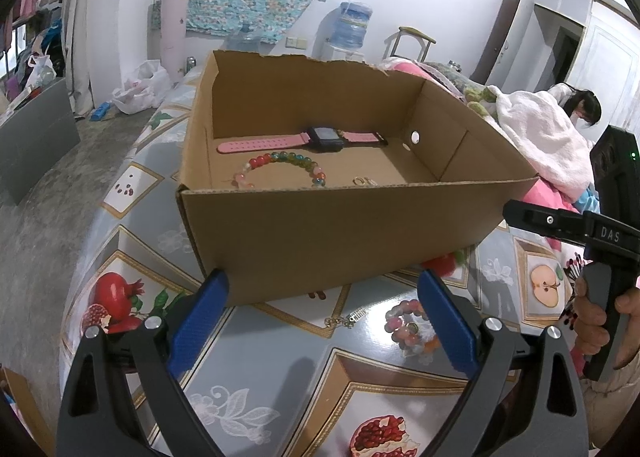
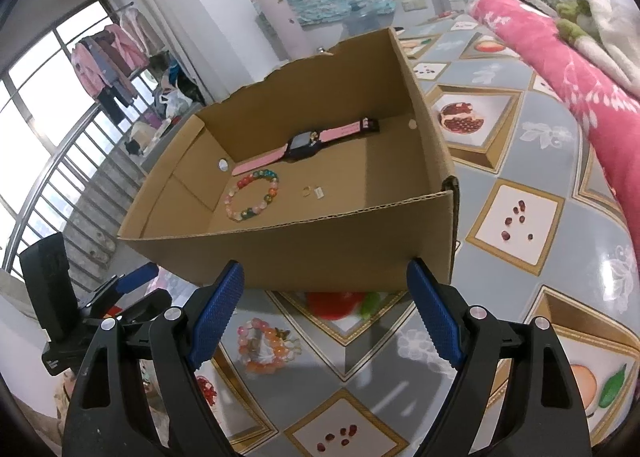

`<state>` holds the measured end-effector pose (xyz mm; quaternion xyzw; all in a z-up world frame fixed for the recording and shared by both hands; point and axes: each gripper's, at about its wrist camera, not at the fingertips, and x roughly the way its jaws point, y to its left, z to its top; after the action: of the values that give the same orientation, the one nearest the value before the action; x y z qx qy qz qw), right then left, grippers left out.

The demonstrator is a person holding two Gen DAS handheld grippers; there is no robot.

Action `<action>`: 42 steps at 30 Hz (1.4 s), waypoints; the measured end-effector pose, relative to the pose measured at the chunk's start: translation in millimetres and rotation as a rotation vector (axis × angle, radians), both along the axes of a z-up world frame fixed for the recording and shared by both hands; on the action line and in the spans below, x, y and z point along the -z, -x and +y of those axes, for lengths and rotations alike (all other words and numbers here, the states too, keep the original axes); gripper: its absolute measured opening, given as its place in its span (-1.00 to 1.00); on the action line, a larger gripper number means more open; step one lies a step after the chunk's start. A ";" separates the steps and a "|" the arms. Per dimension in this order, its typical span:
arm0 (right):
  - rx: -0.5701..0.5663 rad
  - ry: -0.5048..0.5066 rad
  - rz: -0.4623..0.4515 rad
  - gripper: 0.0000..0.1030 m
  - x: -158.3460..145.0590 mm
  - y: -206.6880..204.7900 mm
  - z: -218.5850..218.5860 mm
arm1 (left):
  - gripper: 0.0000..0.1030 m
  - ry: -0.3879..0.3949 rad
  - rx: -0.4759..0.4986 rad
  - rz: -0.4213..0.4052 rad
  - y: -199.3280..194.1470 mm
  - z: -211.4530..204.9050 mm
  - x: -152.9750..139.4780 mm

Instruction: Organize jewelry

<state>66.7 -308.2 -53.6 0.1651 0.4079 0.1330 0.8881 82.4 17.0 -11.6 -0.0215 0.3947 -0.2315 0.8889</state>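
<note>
Left gripper (image 1: 323, 289): the blue fingers are being held wide apart, with nothing between them, above the patterned tablecloth (image 1: 280, 369) just short of the box's near wall.

Right gripper (image 2: 326, 281): the blue fingers are likewise being held spread and empty, facing the box's near wall from above the cloth.

Loose bracelet (image 2: 262, 346): a pink and orange beaded bracelet is lying on the cloth outside the box, near its front wall; it is being seen inside the left finger in the right wrist view and against the right finger in the left wrist view.

Small chain piece (image 1: 347, 318): a thin gold-toned item with a small clasp is lying on the cloth just beside the loose bracelet; its type cannot be made out with certainty.

Cardboard box (image 1: 320, 233): an open box with a torn far rim is sitting on the cloth.

Multicoloured bracelet (image 2: 253, 197): it is lying flat on the box floor, toward the near side.

Small gold items (image 2: 313, 192): two tiny pieces are lying on the box floor beside that bracelet, apart from it.

Pink watch (image 2: 308, 141): it is lying stretched out along the box's far wall.

Pink blanket (image 2: 560, 69): it is being seen bunched up on the cloth beyond the box.
</note>
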 end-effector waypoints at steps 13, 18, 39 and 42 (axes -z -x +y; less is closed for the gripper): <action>0.003 0.000 -0.007 0.55 -2.9 5.7 1.3 | 0.81 -0.001 0.004 -0.011 7.3 2.2 -1.1; 0.003 0.002 -0.010 0.55 -5.2 9.5 3.4 | 0.81 0.002 0.002 -0.014 12.6 5.1 -2.4; 0.036 0.073 -0.020 0.54 -2.9 47.3 -11.3 | 0.81 -0.042 -0.036 -0.041 42.5 23.1 0.9; 0.045 0.073 0.012 0.54 11.3 55.4 -19.5 | 0.81 -0.053 -0.041 -0.009 48.6 26.8 14.2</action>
<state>11.3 -327.7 -64.9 0.1427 0.4138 0.0971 0.8938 33.8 43.9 -25.8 -0.0049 0.3959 -0.2030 0.8956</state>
